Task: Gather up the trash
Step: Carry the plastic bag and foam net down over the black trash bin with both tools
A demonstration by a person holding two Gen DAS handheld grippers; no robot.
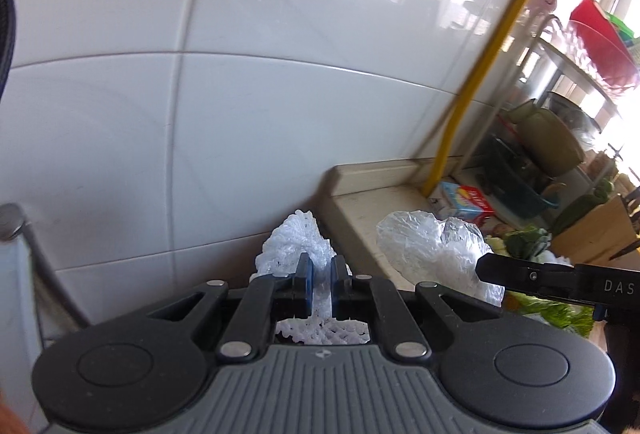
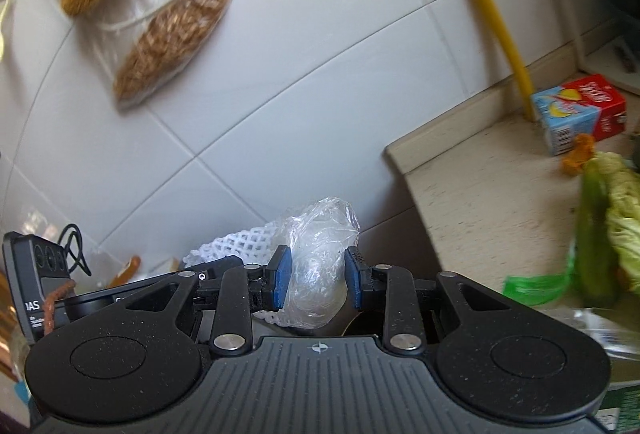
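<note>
My left gripper (image 1: 320, 276) is shut on a white foam fruit net (image 1: 298, 244), held in the air before the tiled wall, left of the counter end. The right gripper (image 2: 318, 274) is shut on a crumpled clear plastic bag (image 2: 320, 266); its blue pads (image 2: 282, 276) press the bag from both sides. In the left wrist view that bag (image 1: 424, 248) and the right gripper's black finger (image 1: 516, 274) show at the right. In the right wrist view the foam net (image 2: 240, 244) and the left gripper's body sit just left of the bag.
A beige counter (image 2: 480, 194) holds a red-and-blue carton (image 2: 580, 112), an orange scrap (image 2: 578, 154), leafy greens (image 2: 616, 218) and a green plastic bag (image 2: 536, 288). A yellow pipe (image 1: 484, 70) runs up the wall. A bag of brown dried food (image 2: 176, 38) hangs above. Shelves with bowls (image 1: 600, 38) stand far right.
</note>
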